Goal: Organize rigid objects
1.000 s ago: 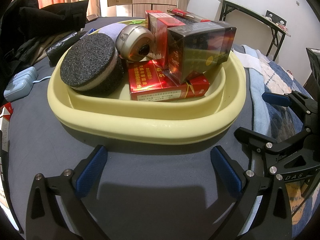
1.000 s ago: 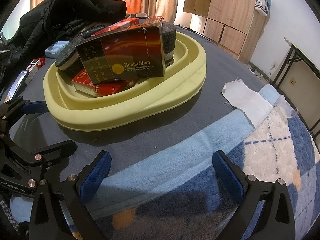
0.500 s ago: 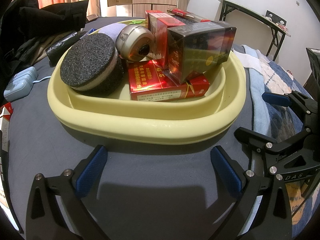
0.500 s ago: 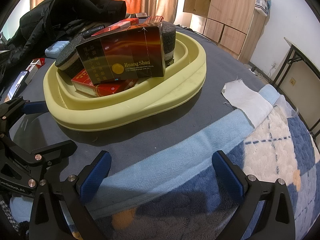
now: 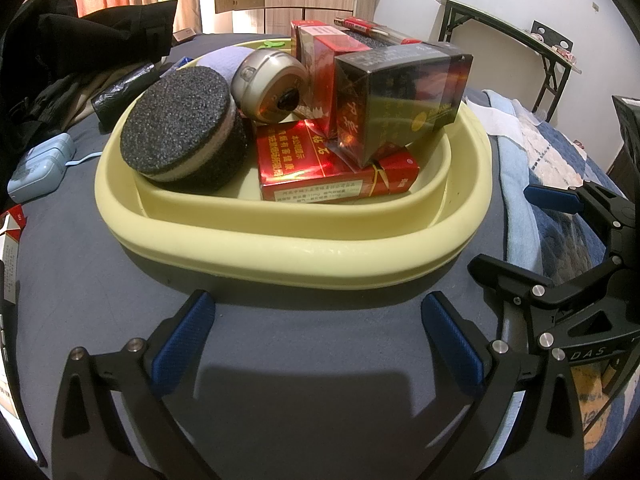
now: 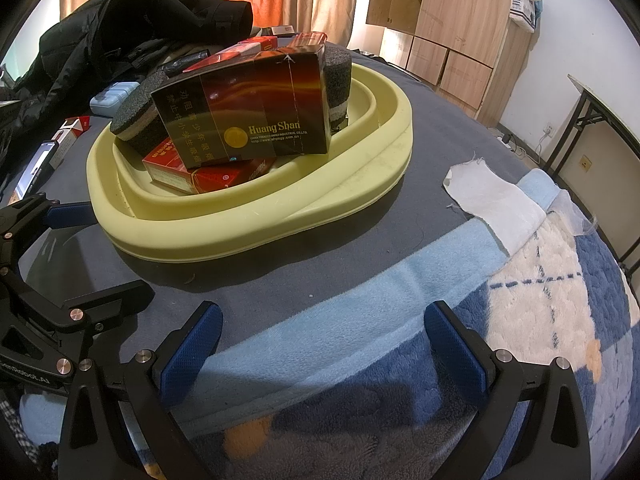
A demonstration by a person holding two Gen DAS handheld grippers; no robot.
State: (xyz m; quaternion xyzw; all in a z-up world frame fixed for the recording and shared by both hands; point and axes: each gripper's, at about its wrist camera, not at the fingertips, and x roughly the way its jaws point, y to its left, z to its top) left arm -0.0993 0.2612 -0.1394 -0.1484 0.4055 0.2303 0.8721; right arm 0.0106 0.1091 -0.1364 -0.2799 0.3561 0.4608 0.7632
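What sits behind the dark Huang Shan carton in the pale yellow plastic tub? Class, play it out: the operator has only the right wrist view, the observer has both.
Observer: A round silver metal case, tilted, between the black round sponge disc and the upright red cardboard boxes.
Operator: Anything behind that case?
Observer: A lilac rounded object, partly hidden; I cannot tell what it is.
Operator: Is the left gripper open?
Observer: Yes. The left gripper has its jaws wide apart and empty, short of the near rim of the pale yellow plastic tub.
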